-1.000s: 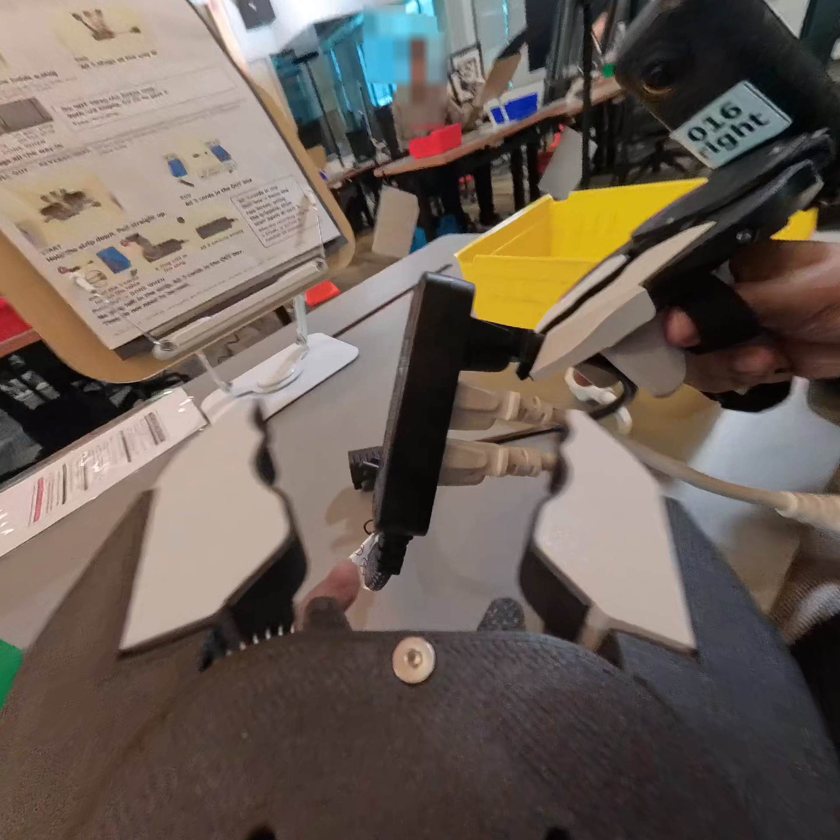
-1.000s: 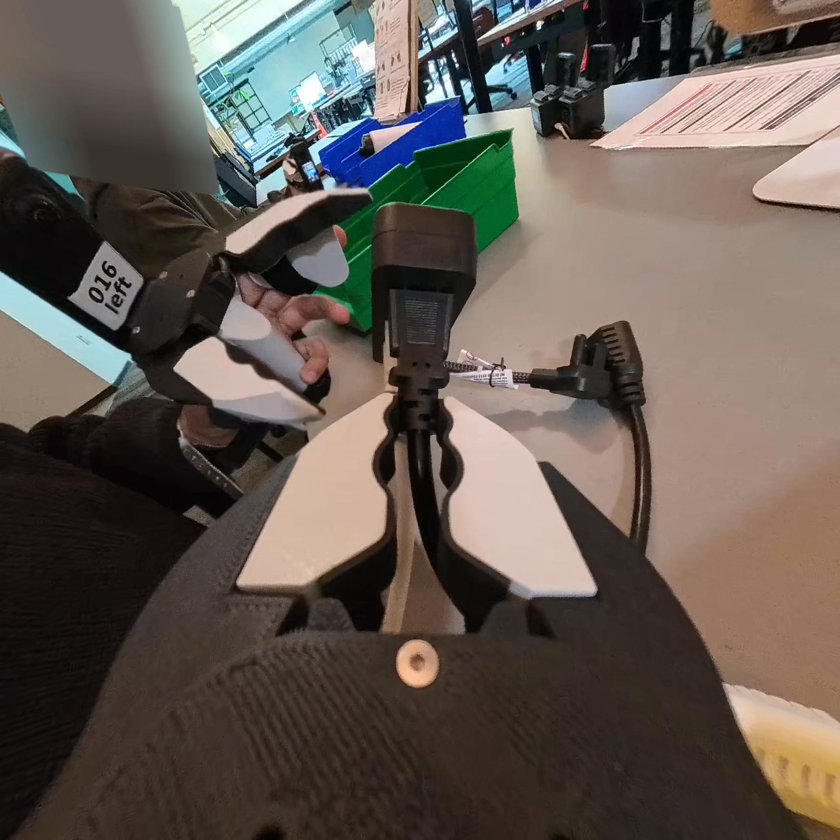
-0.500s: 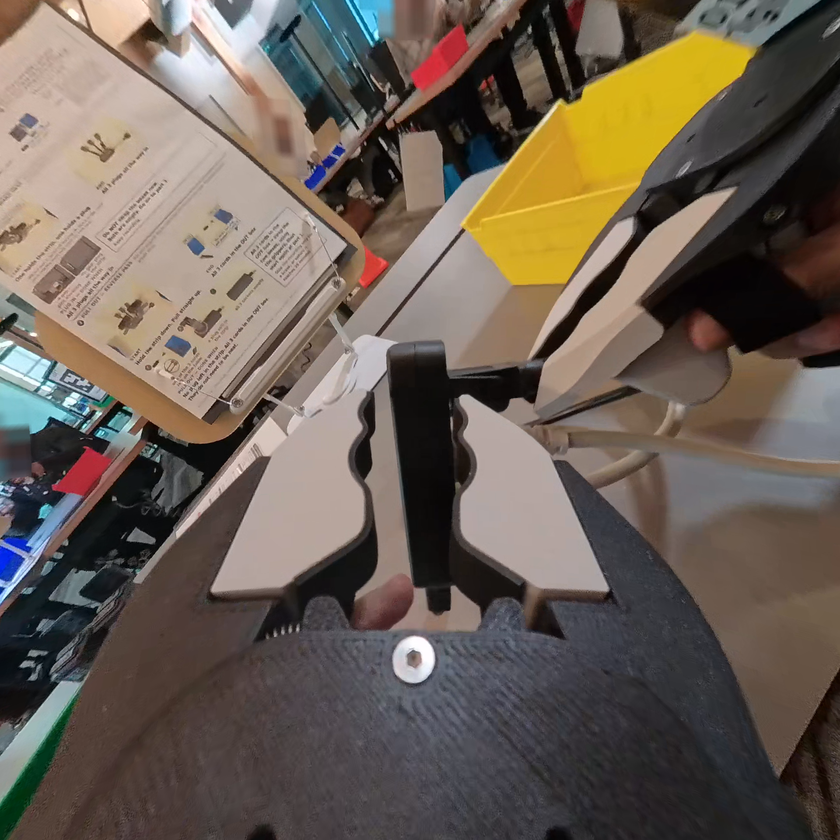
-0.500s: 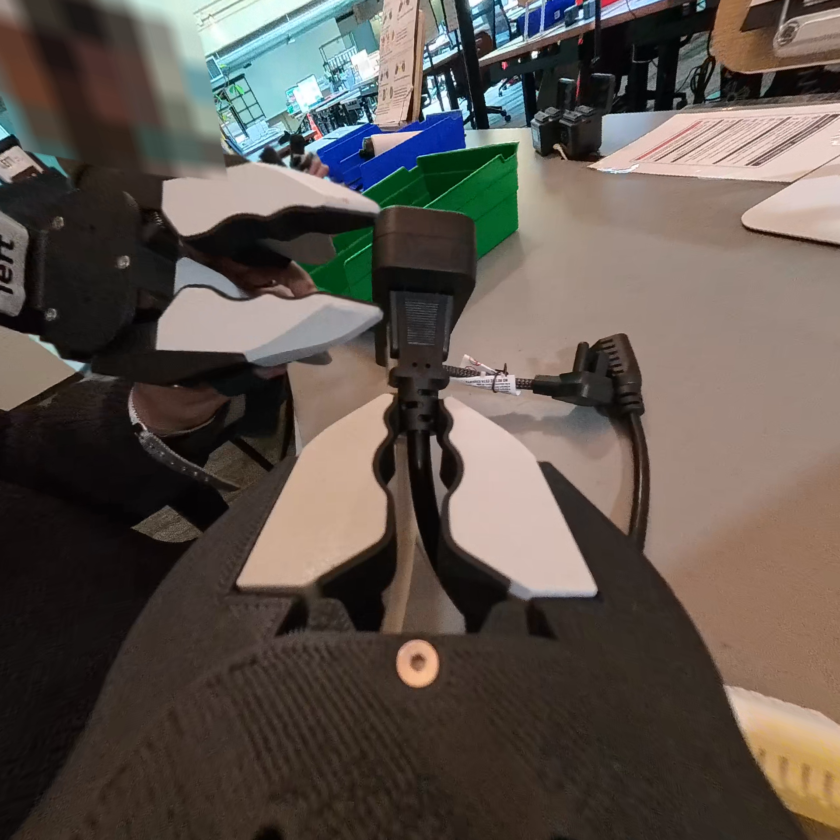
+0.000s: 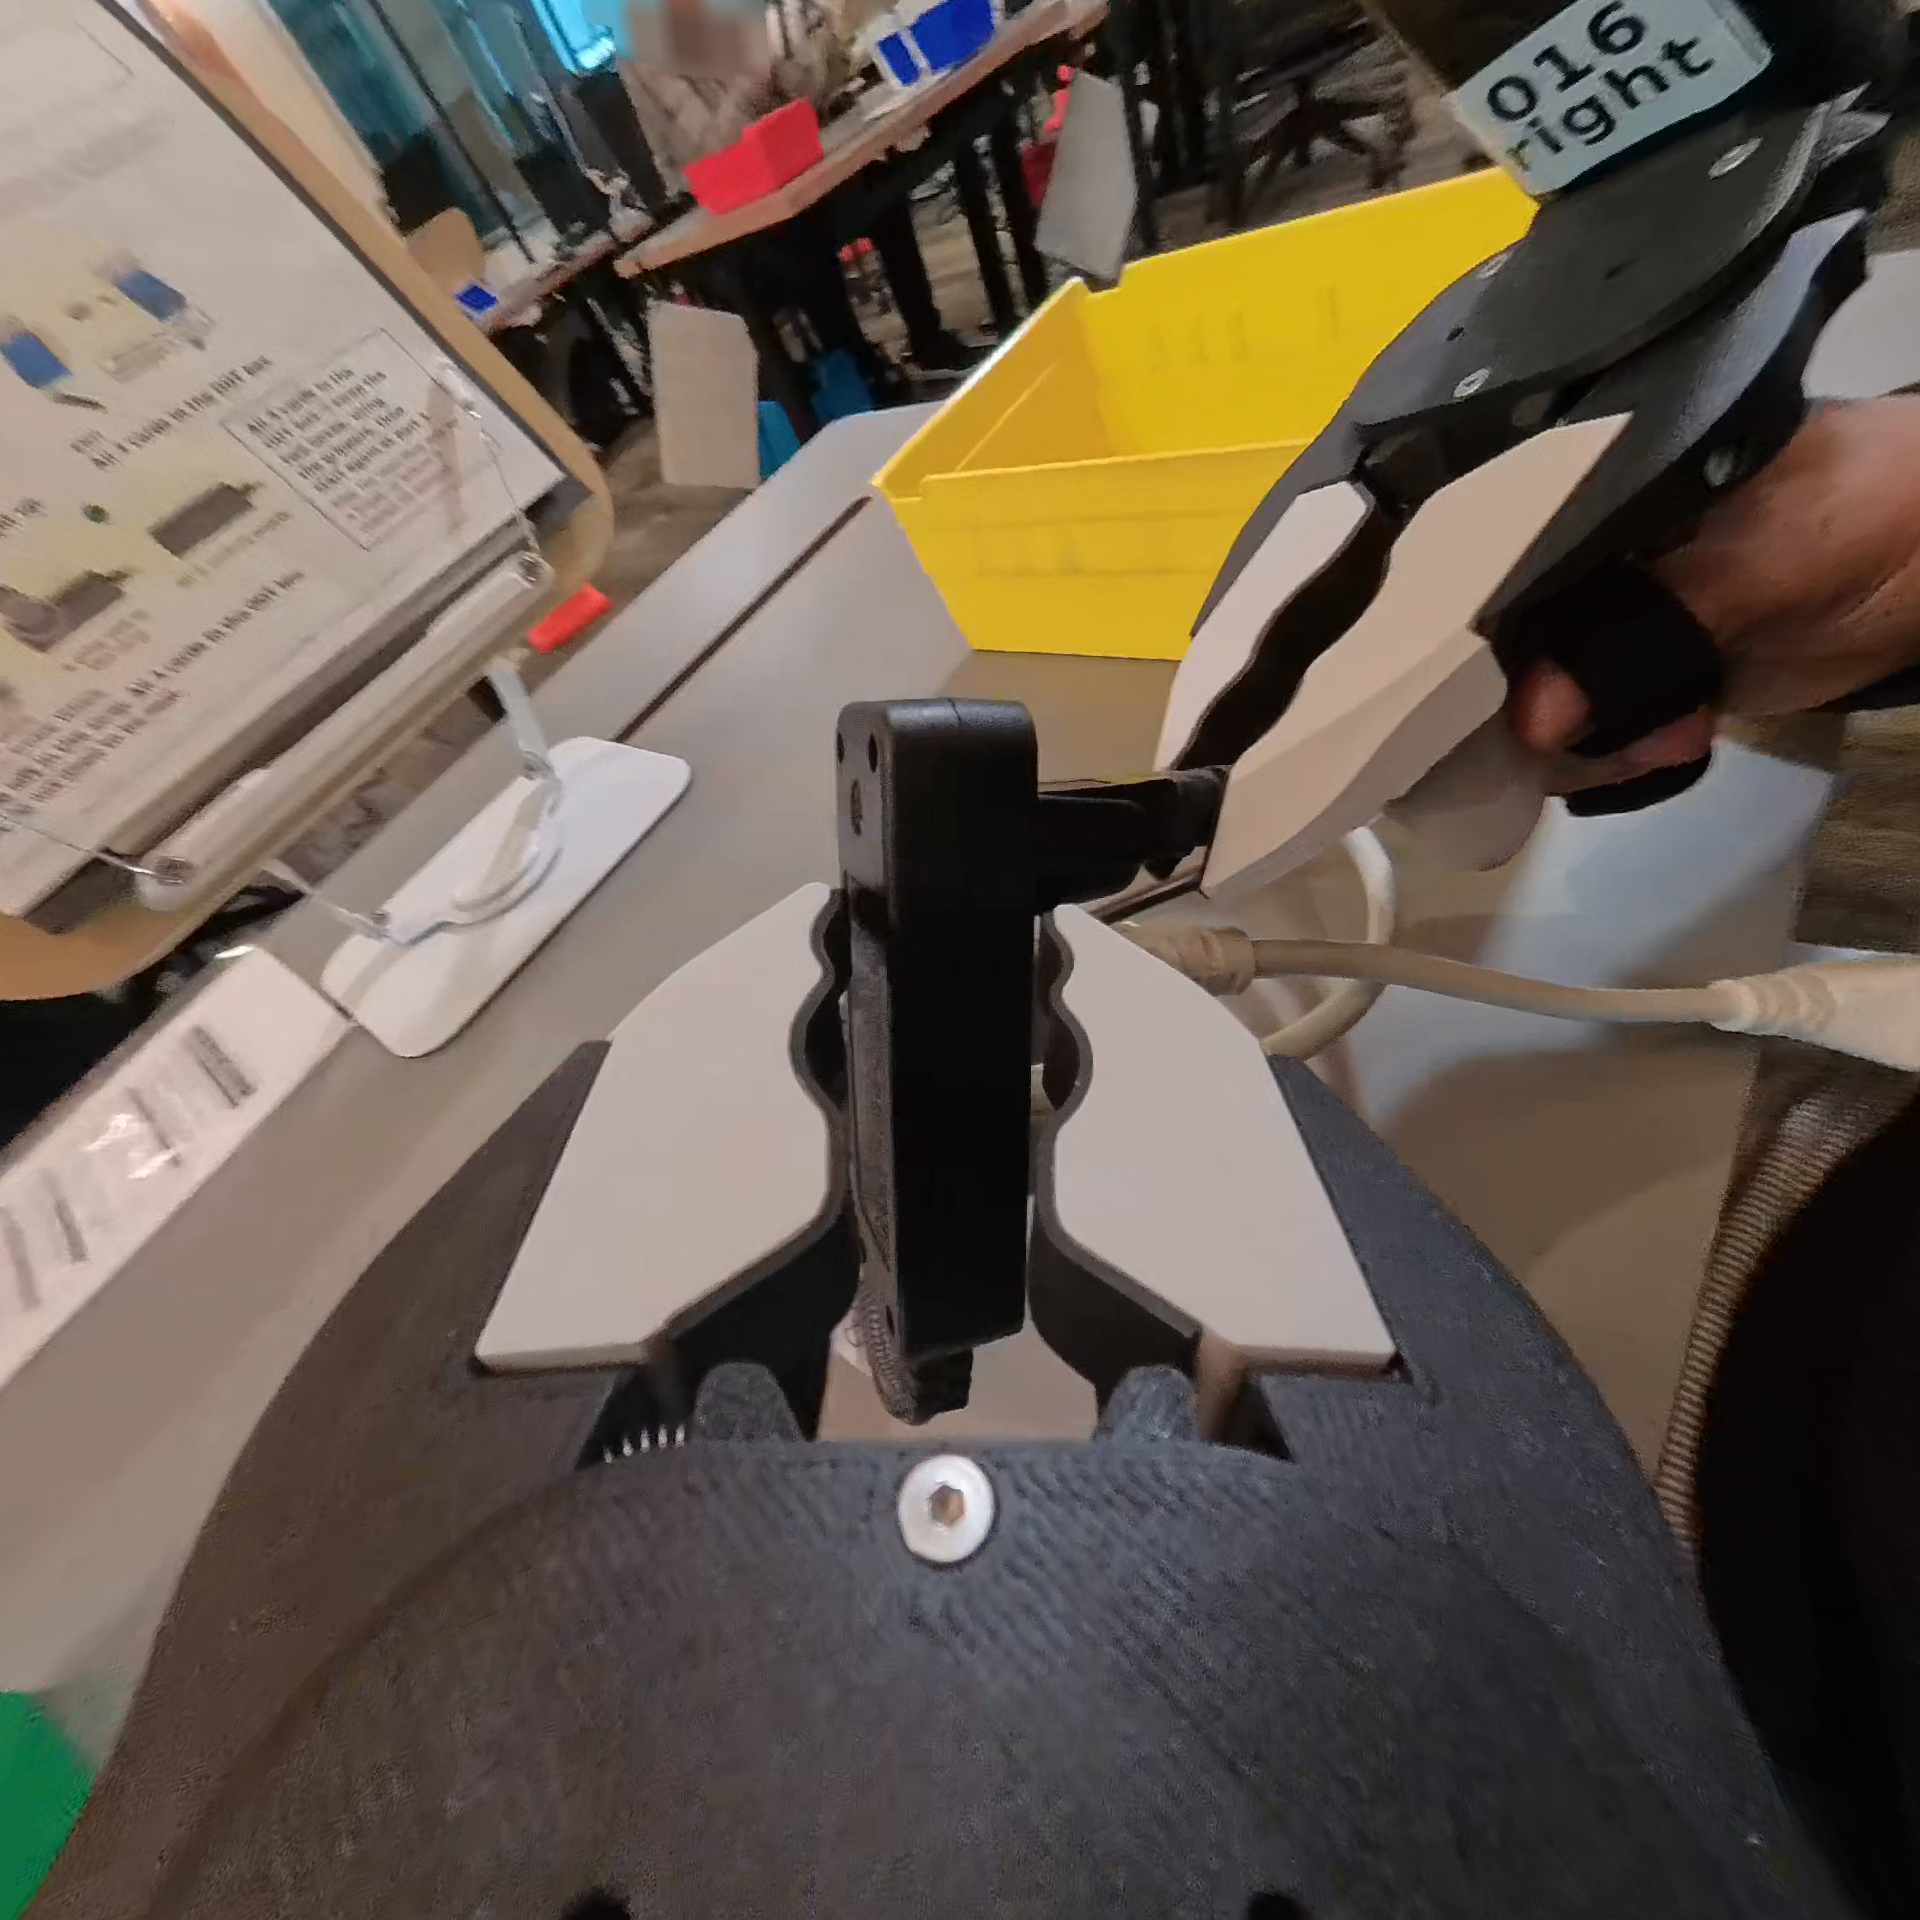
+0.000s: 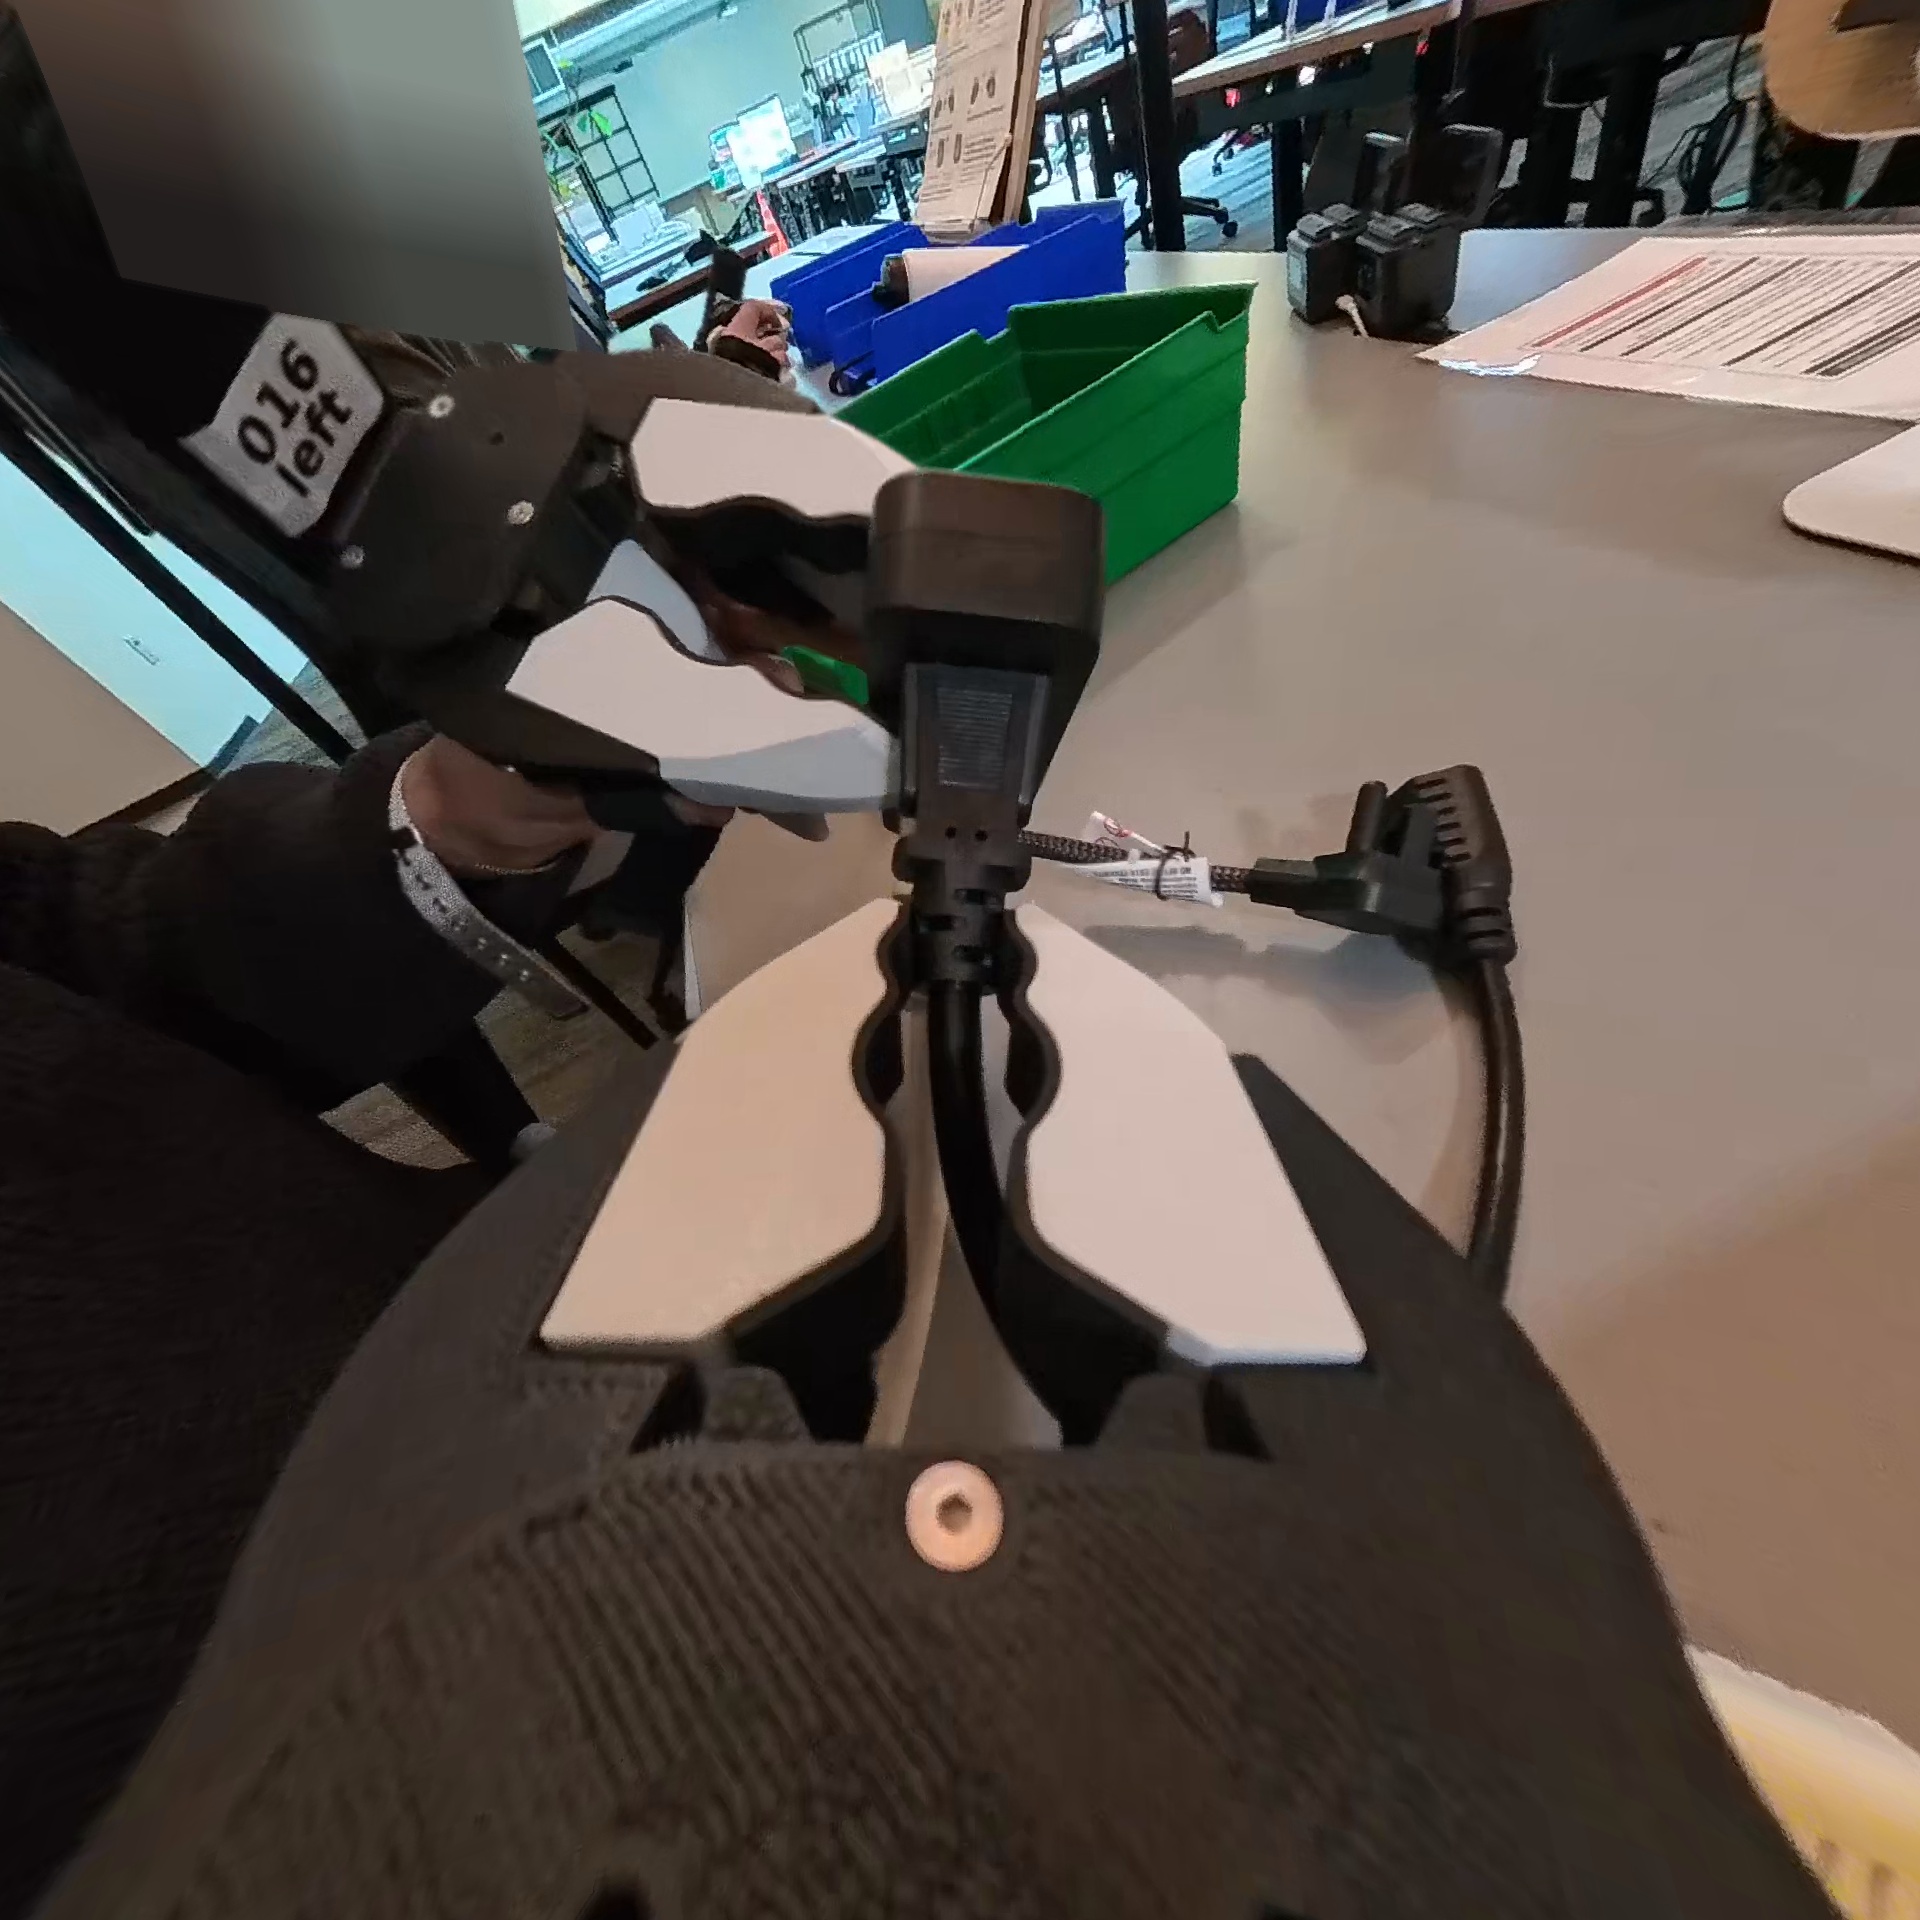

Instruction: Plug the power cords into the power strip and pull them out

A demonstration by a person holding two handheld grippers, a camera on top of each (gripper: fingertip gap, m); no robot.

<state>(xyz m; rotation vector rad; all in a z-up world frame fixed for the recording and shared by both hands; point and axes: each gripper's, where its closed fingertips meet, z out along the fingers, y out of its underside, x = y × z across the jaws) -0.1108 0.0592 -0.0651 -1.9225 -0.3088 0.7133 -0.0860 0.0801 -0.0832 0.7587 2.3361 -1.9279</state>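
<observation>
The black power strip (image 5: 940, 1039) stands on end above the grey table. My left gripper (image 5: 935, 904) is shut on its sides. A black plug (image 5: 1122, 821) sits in the strip's right face, and my right gripper (image 5: 1205, 810) is shut on it. Beige cords (image 5: 1455, 987) run off to the right from the strip; their plugs are hidden behind my left fingers. In the right wrist view, my right gripper (image 6: 956, 914) clamps the black plug (image 6: 971, 748) at its strain relief, below the strip (image 6: 987, 582). The left gripper (image 6: 878, 634) holds the strip from the left. The strip's own plug (image 6: 1392, 873) lies on the table.
A yellow bin (image 5: 1143, 499) stands behind the strip. An instruction board (image 5: 260, 416) on a white stand (image 5: 509, 883) is at the left. A green bin (image 6: 1091, 436), a blue bin (image 6: 966, 281), black devices (image 6: 1371, 260) and a printed sheet (image 6: 1714, 301) sit farther off.
My left gripper was open beside the strip a second ago and has closed on it. My right gripper has stayed shut on the black plug.
</observation>
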